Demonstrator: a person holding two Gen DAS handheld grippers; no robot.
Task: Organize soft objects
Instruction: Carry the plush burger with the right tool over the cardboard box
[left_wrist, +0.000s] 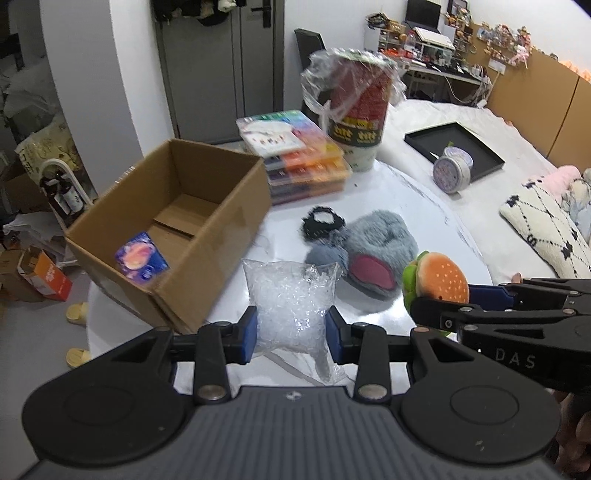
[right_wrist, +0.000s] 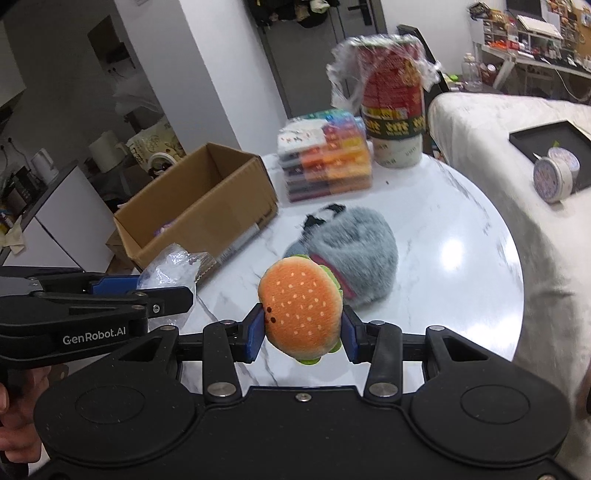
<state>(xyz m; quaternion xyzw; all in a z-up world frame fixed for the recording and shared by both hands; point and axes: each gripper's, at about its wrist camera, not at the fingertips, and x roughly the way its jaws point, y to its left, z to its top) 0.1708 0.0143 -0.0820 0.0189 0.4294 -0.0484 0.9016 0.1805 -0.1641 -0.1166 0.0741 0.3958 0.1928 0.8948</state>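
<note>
My left gripper (left_wrist: 291, 332) is shut on a clear plastic bag of white filling (left_wrist: 290, 299), held above the white marble table (left_wrist: 424, 206); the bag also shows in the right wrist view (right_wrist: 168, 267). My right gripper (right_wrist: 303, 334) is shut on a plush hamburger (right_wrist: 301, 308), which also shows in the left wrist view (left_wrist: 437, 277). A grey fuzzy slipper (left_wrist: 376, 251) with a pink sole lies on the table beside a black fuzzy item (left_wrist: 323, 221). An open cardboard box (left_wrist: 173, 221) at the left holds a small blue packet (left_wrist: 142, 260).
A stack of coloured plastic cases (left_wrist: 306, 158) and a tall red cup wrapped in plastic (left_wrist: 356, 110) stand at the table's back. A bed to the right carries a black tray (left_wrist: 458, 147) and a round tin (left_wrist: 452, 171). Clutter lies on the floor at left.
</note>
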